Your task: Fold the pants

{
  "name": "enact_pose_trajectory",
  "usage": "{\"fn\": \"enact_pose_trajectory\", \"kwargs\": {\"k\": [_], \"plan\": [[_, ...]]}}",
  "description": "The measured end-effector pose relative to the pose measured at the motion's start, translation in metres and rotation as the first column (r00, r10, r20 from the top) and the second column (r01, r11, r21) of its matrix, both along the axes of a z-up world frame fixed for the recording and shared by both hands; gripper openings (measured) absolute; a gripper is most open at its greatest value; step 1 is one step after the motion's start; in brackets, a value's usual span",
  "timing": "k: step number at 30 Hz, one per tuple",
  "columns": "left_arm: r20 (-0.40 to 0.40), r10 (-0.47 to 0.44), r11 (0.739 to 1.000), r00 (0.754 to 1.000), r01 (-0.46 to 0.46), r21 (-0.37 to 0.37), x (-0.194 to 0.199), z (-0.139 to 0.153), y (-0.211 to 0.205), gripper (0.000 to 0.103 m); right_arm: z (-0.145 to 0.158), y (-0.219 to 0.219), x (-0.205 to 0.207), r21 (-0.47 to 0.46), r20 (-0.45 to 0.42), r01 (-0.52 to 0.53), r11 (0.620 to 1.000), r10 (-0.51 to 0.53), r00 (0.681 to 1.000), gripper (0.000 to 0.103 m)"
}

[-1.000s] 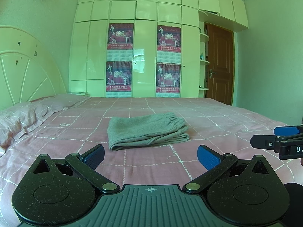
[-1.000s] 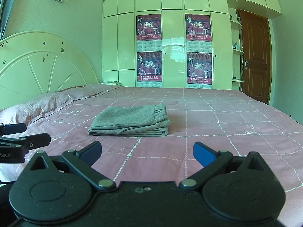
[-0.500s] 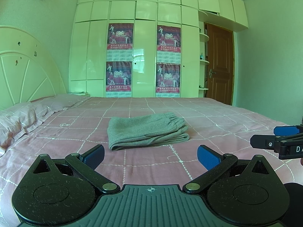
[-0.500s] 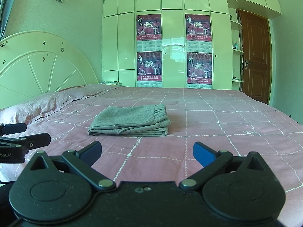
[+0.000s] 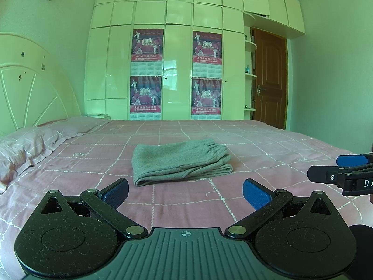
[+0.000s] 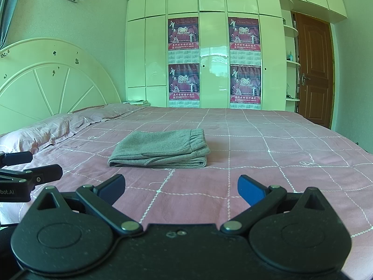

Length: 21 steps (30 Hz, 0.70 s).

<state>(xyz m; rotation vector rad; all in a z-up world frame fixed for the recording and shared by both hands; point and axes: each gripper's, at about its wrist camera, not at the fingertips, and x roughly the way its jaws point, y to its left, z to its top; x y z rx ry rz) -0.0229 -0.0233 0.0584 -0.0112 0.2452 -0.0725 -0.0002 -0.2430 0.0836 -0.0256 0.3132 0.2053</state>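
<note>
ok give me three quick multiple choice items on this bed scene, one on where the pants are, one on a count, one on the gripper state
1. Where do the grey pants lie?
A. on the pink checked bedspread, mid-bed
B. on the pillow
C. hung on the door

2. How many red calendar posters hang on the wardrobe?
A. two
B. four
C. six

3. What state are the left gripper and right gripper in?
A. both shut on the pants
B. one open, one shut
C. both open and empty

Answers: 1 A, the folded stack sits flat on the sheet, away from the pillow. 2 B, two columns of two. 3 C, the blue pads stand wide apart short of the pants.
</note>
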Motion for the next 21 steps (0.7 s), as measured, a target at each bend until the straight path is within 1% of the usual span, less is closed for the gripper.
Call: {"fn": "enact_pose_trajectory", "kwargs": {"k": [10,12,15,18,21], "plan": [[0.002,-0.002,1.000,1.000,0.002,0.002,0.000,0.000,0.000,0.103,0.000,0.000,0.000,0.000,-0.001,0.000,1.000,0.000,1.000,0.097],[0.018,-0.015,1.000,1.000,0.015,-0.003,-0.002,0.001,0.001,0.103,0.000,0.000,0.000,0.000,0.000,0.000,1.000,0.000,1.000,0.097],[0.045,0.003,1.000,0.999,-0.003,0.005,-0.004,0.001,0.003,0.103,0.000,-0.001,0.000,0.000,-0.001,0.000,1.000,0.000,1.000,0.097],[0.062,0.007,1.000,0.998,-0.007,-0.016,-0.005,0.002,0.008,0.103,0.000,-0.001,0.000,0.000,-0.001,0.000,1.000,0.000,1.000,0.097],[0.058,0.007,1.000,0.998,-0.006,-0.030,-0.004,0.002,0.012,0.103,0.000,-0.001,0.000,-0.001,0.000,-0.001,1.000,0.001,1.000,0.097]]}}
